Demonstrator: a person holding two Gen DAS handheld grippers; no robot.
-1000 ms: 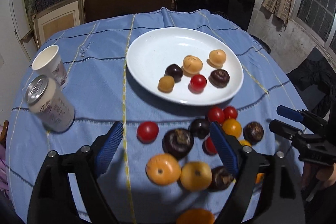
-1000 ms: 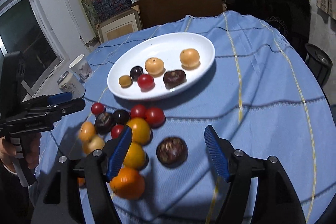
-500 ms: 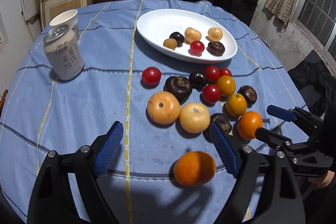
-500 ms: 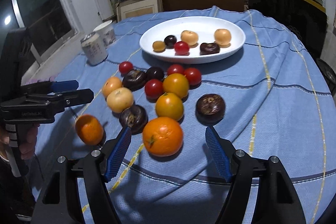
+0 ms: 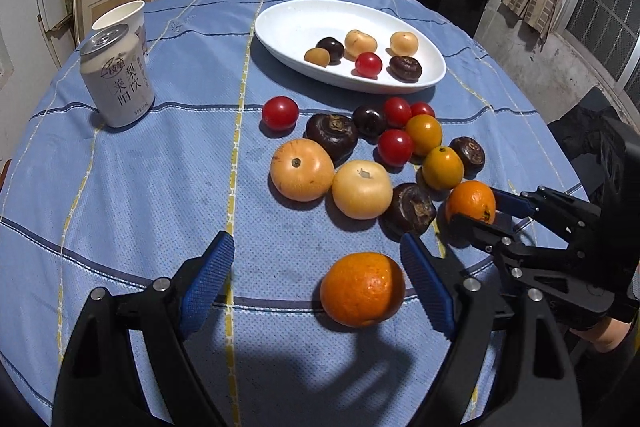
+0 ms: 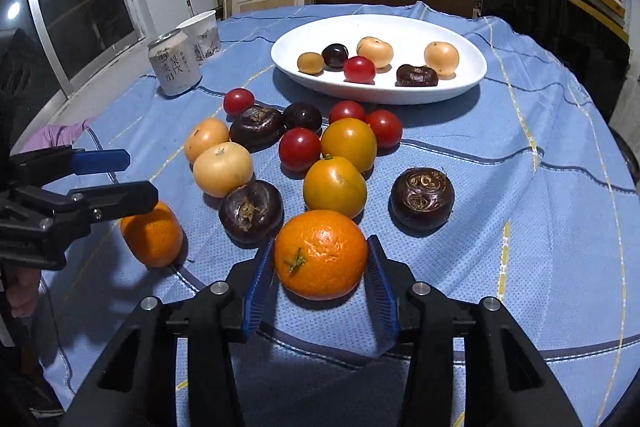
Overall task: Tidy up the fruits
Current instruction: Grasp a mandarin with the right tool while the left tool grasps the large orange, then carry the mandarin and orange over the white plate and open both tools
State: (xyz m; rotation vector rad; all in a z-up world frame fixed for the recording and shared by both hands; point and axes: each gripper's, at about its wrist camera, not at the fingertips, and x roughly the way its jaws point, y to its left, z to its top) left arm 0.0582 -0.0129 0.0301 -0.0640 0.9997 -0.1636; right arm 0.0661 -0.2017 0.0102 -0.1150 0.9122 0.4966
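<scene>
Orange (image 6: 320, 254) between the closing jaws of the right gripper (image 6: 320, 273), on the tablecloth (image 6: 520, 187) short of the white plate (image 6: 460, 83), looks firm, round and liable to roll: grip across its widest girth; left gripper (image 5: 318, 283) stands spread beside a second orange (image 5: 362, 289).

Even, fairly bright overhead light; fruits cast soft dark shadows toward the camera, away from the white plate (image 5: 280, 27). Both views are sharp, with fisheye bending and black corners.
</scene>
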